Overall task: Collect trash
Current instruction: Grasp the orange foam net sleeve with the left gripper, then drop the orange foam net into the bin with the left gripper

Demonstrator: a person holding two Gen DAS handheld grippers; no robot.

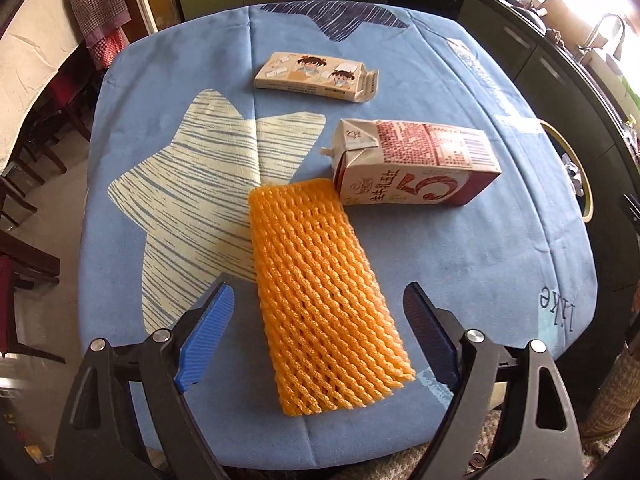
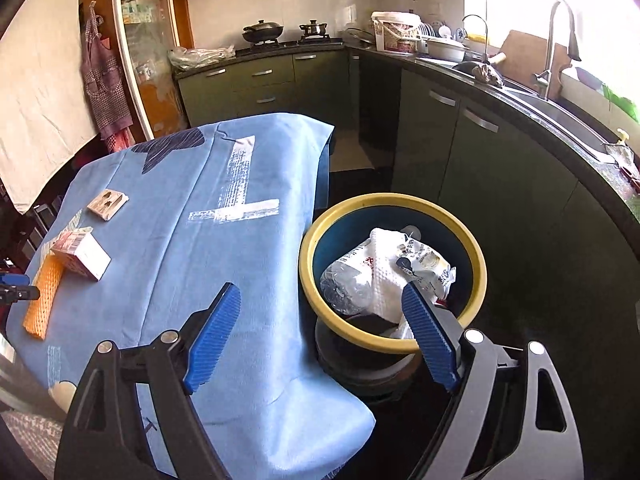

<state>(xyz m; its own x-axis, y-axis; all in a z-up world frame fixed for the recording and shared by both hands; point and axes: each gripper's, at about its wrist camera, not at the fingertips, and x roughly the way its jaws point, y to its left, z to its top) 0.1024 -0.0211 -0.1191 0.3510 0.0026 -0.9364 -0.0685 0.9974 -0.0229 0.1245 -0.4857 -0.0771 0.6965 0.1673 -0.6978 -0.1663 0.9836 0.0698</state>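
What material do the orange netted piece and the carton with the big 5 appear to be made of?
Orange netted piece: probably soft foam mesh, matte; an open lattice of puffy strands shows.
Carton with the big 5: likely coated paperboard, slight sheen; folded gable seams and printed faces show.

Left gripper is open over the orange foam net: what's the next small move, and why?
Probably lower the left gripper and shut it on the orange foam net: the net lies flat between the open jaws, nearest of the three items on the table.

Black frames, ribbed blue jaws, silver screws.
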